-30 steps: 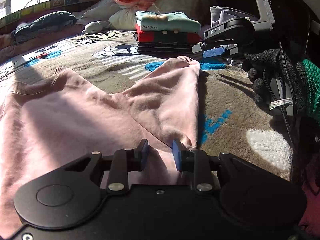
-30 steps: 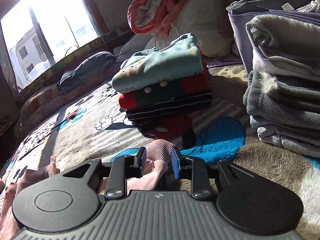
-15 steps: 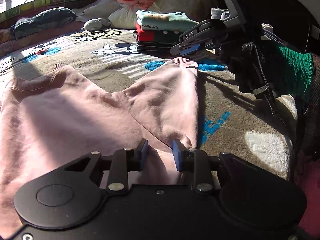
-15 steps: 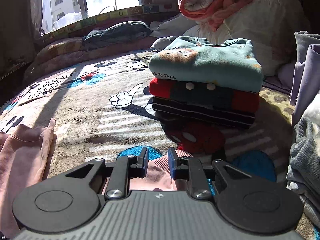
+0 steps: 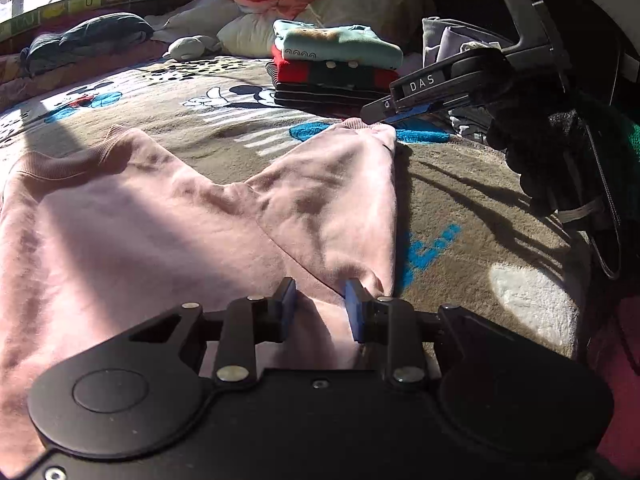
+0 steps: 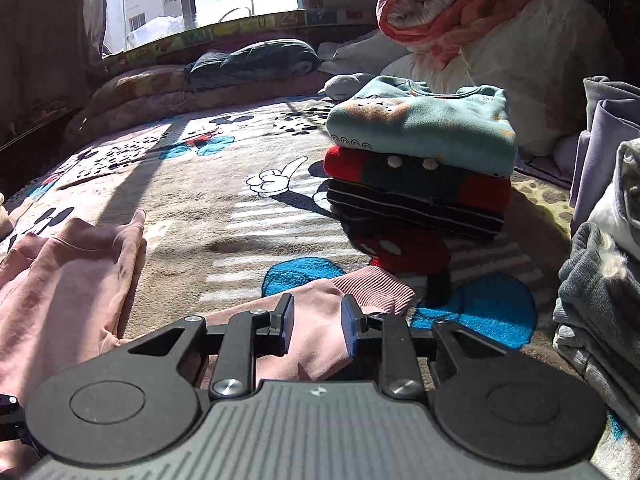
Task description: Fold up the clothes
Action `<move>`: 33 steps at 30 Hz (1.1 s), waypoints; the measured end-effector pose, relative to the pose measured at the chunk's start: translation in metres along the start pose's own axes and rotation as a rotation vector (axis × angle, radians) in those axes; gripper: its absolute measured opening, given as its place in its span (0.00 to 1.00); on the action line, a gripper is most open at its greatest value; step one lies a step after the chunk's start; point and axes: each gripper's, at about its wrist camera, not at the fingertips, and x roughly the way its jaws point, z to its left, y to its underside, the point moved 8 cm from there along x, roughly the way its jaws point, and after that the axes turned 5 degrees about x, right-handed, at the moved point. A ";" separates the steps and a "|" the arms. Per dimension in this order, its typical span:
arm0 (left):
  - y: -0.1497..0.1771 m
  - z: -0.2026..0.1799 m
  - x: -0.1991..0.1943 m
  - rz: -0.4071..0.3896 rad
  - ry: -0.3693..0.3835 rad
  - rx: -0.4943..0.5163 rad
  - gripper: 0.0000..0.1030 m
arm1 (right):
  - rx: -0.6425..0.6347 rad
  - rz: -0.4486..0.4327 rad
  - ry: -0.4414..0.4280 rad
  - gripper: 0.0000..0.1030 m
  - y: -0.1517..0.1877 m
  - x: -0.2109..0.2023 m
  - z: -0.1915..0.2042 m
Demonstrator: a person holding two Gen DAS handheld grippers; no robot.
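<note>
Apparently both hand-held grippers straddle pink sweatshirt (image 5: 168,240).

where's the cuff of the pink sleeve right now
In the right wrist view the ribbed cuff lies on the blanket just ahead of the right gripper, in front of the folded stack.

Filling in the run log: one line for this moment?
stage: sleeve fold | left tool: open over pink sweatshirt | right tool: open at sleeve cuff | folded stack: untouched
</note>
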 end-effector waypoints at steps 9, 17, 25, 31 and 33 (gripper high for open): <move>-0.010 0.000 -0.032 -0.024 -0.015 0.058 0.48 | -0.178 -0.006 -0.100 0.26 0.056 -0.048 0.080; 0.001 0.086 -0.081 -0.043 -0.184 -0.068 0.48 | -0.296 -0.073 -0.159 0.26 0.080 -0.076 0.124; 0.018 0.151 -0.131 -0.090 -0.275 -0.228 0.48 | -0.385 -0.071 -0.131 0.28 0.104 -0.081 0.147; 0.016 0.198 -0.157 -0.138 -0.335 -0.348 0.50 | -0.342 0.002 -0.184 0.27 0.103 -0.069 0.162; 0.013 0.217 -0.162 -0.157 -0.349 -0.394 0.50 | -0.245 0.008 -0.240 0.28 0.086 -0.065 0.166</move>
